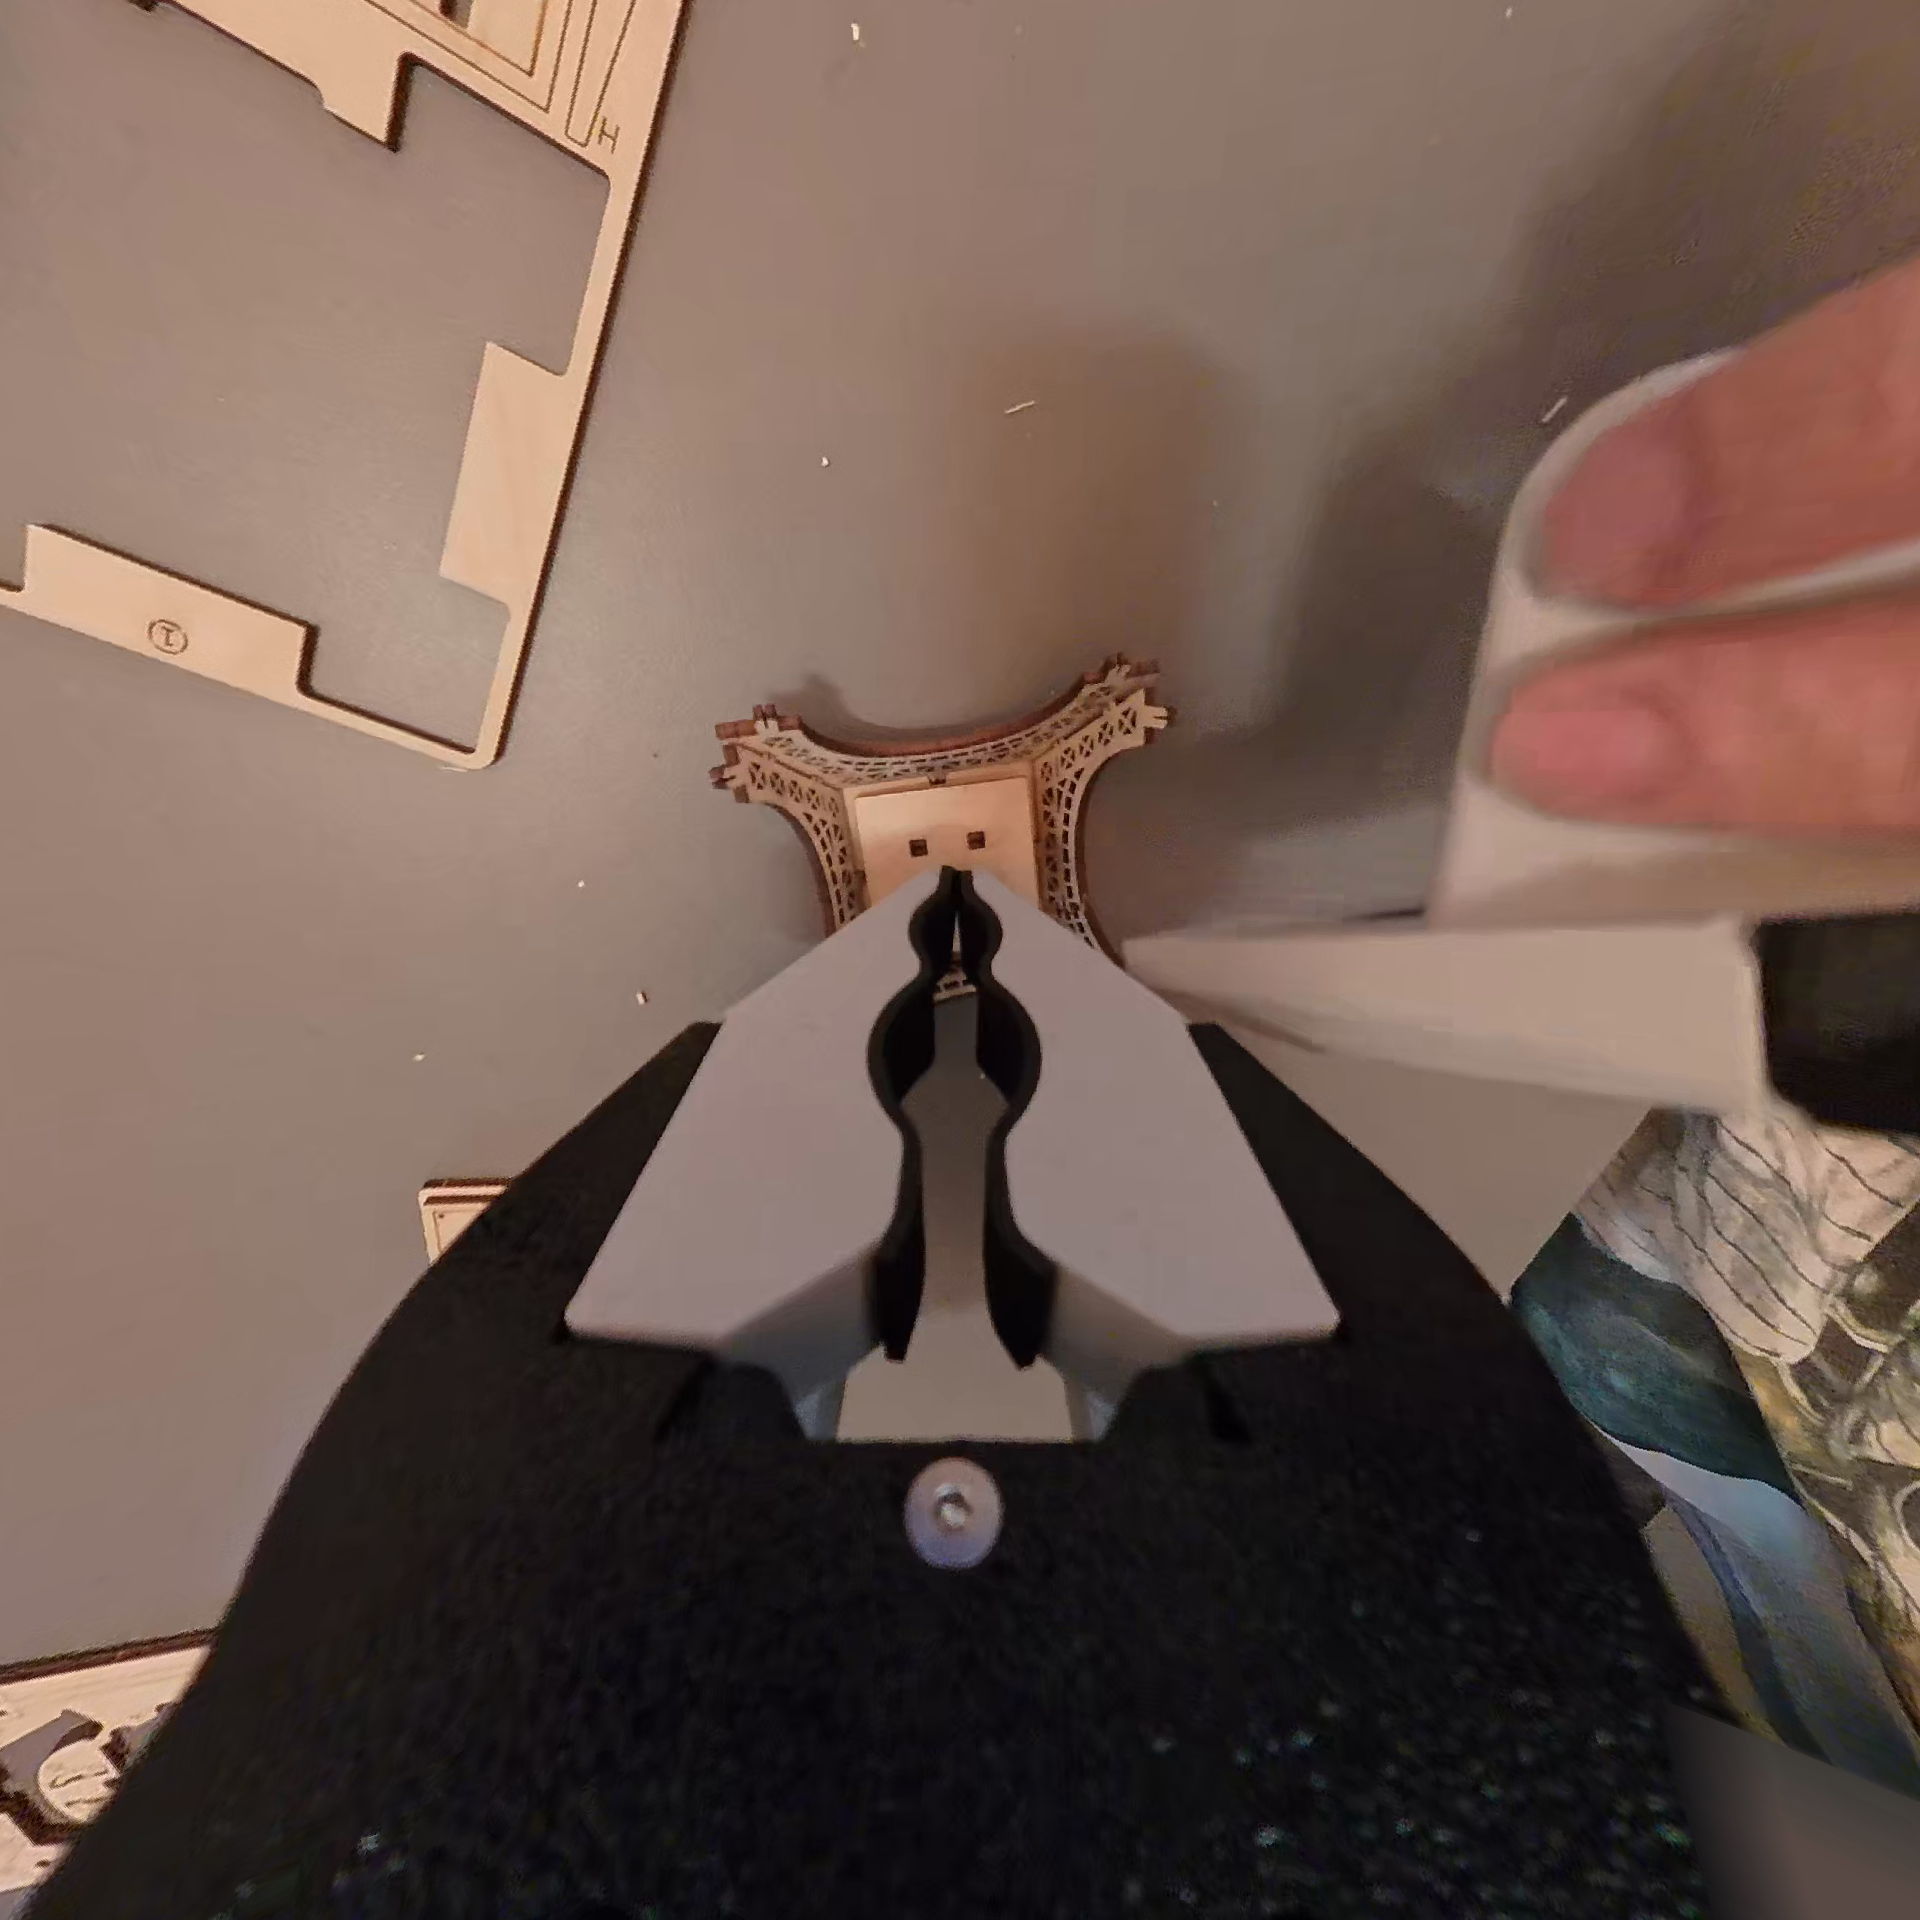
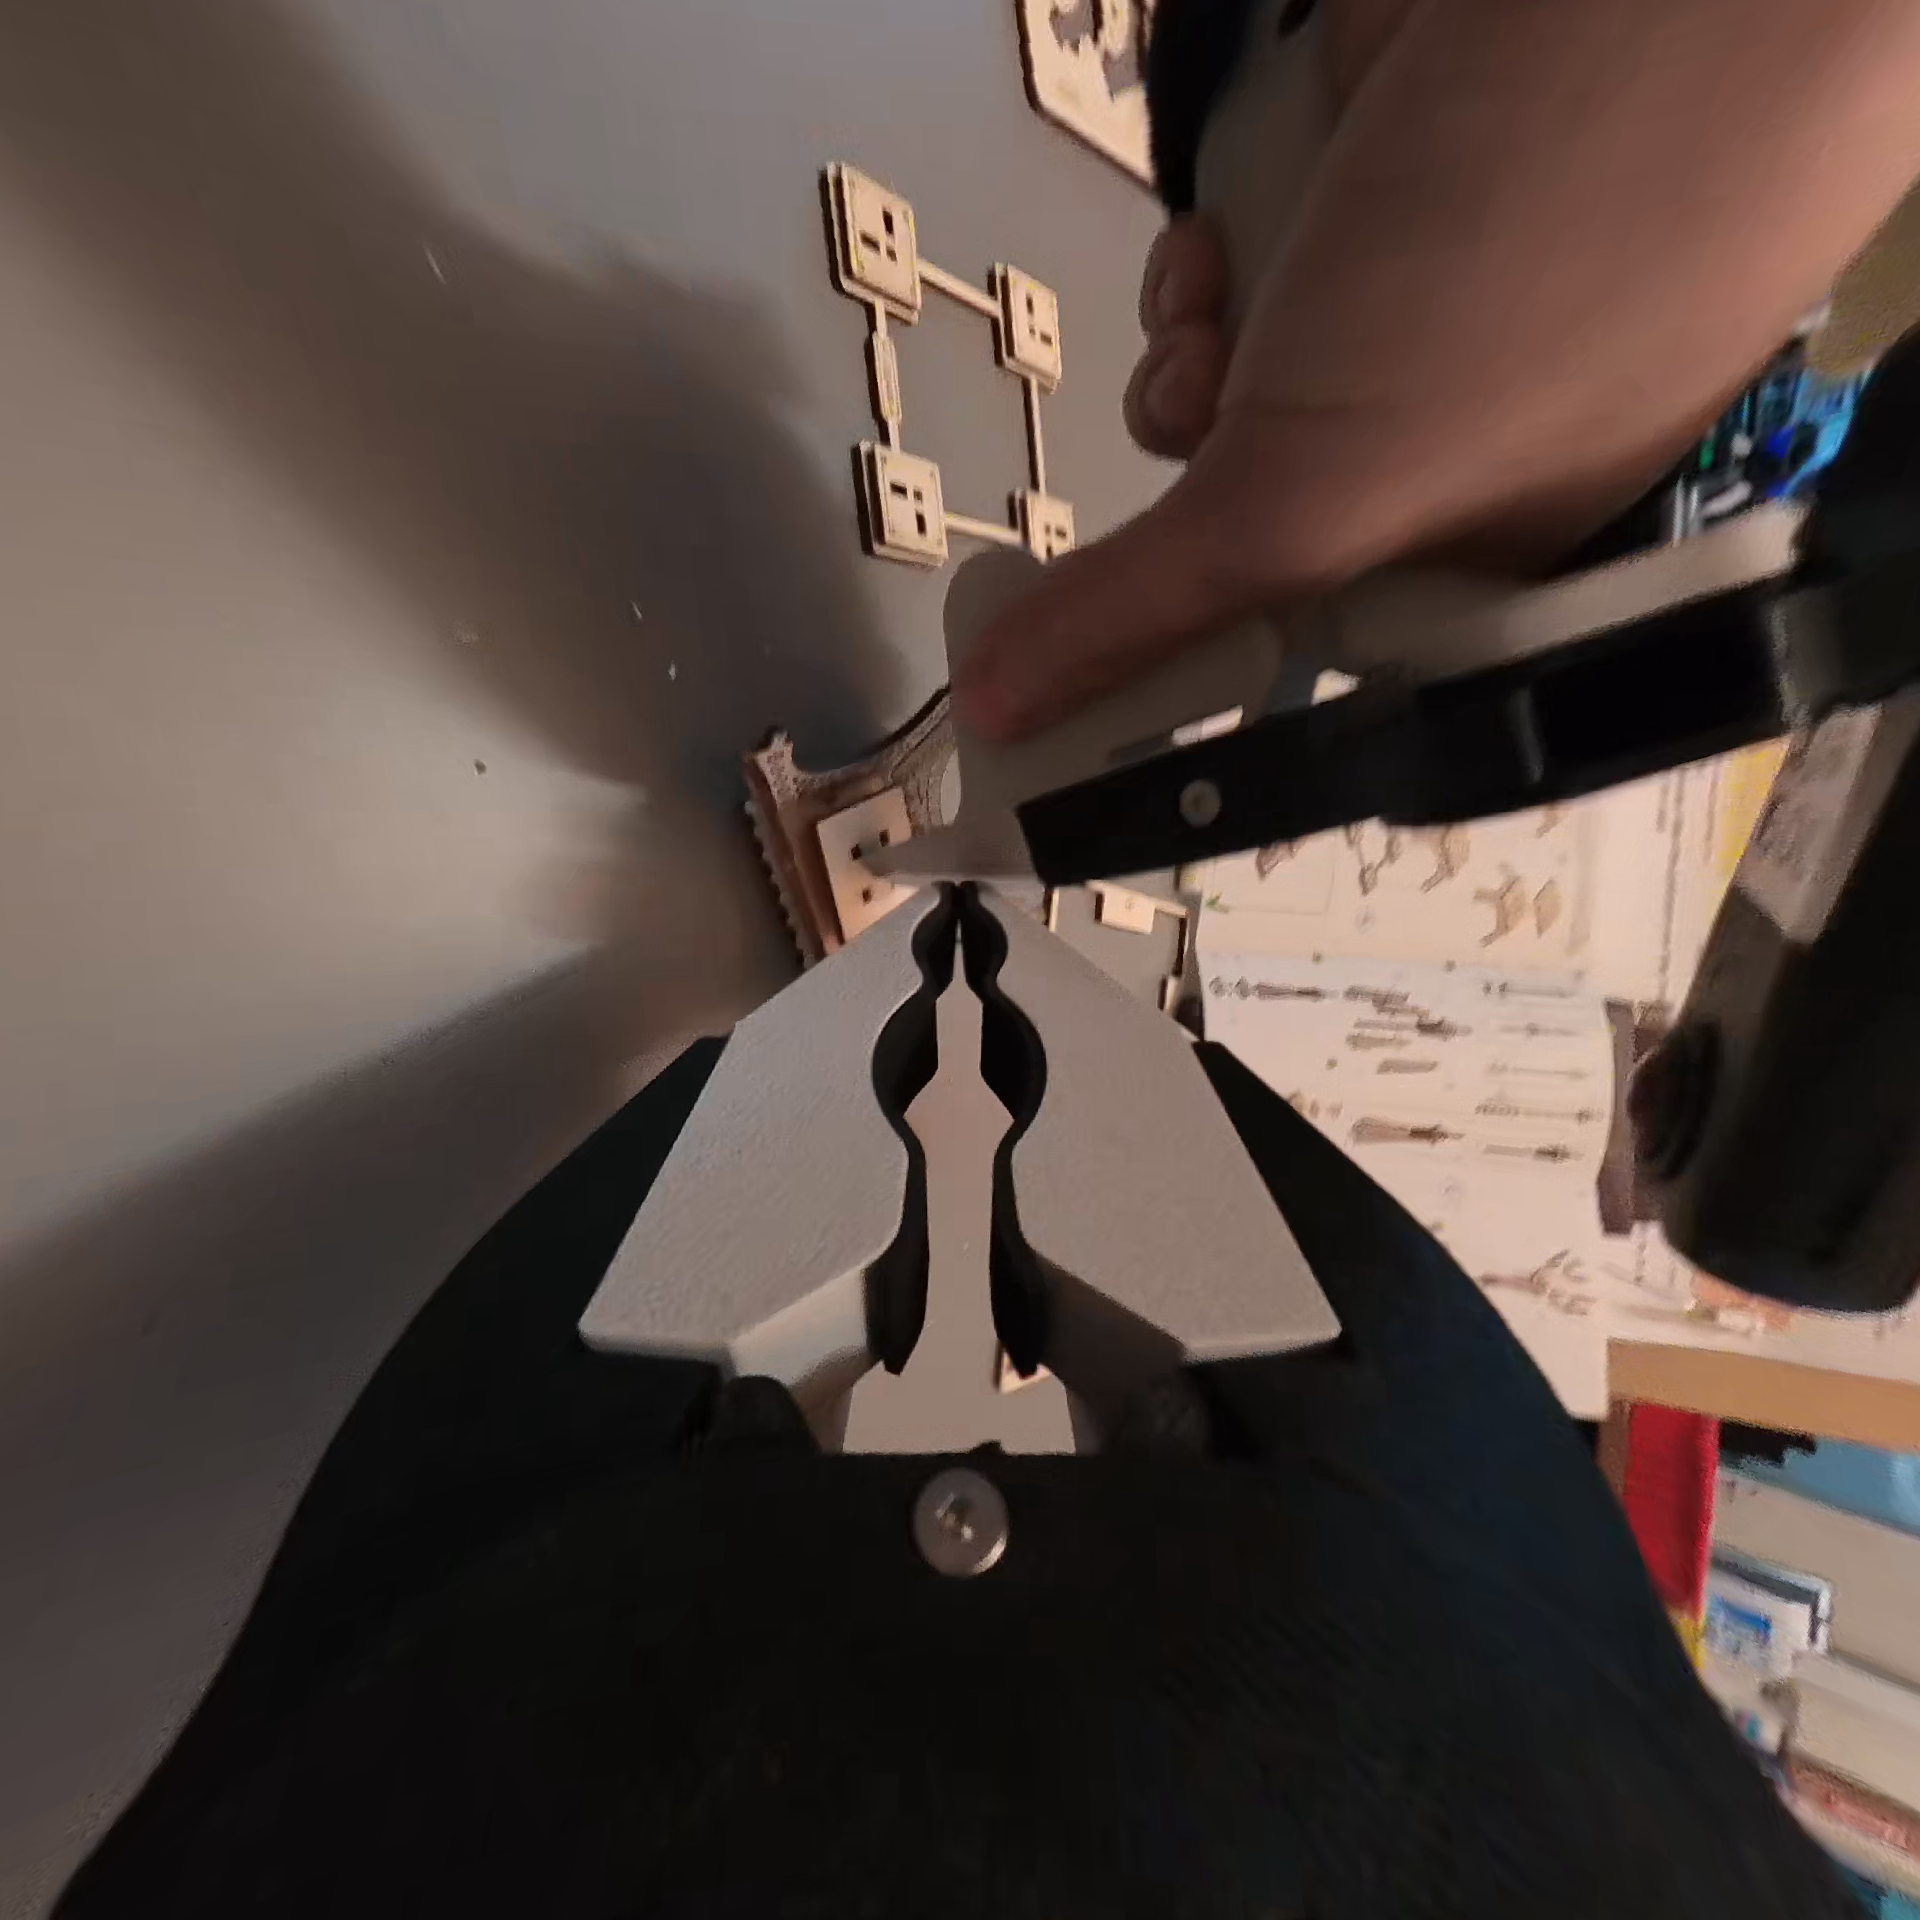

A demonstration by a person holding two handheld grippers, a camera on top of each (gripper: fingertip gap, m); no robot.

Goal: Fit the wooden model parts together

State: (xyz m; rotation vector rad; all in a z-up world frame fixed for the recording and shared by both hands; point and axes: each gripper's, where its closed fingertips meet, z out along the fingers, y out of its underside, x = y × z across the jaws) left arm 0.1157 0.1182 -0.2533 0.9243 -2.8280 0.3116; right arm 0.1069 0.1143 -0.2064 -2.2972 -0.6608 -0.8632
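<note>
The worktop (image 1: 935, 260) is a plain grey surface scattered with small pale specks (image 1: 1020, 407). At its right edge, patterned fabric (image 1: 1766, 1299) in dark teal and cream is visible. In the right wrist view, a printed instruction sheet (image 2: 1403, 1060) lies on the right, with blurred coloured clutter (image 2: 1766, 1610) below it.

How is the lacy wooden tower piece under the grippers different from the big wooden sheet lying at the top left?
The tower piece is small, with lattice legs curving out around a square plate; the sheet is large, plain and flat. The tower piece is assembled from several parts; the sheet is a leftover frame with empty cut-outs. Both are pale laser-cut wood on the same grey table.
</note>
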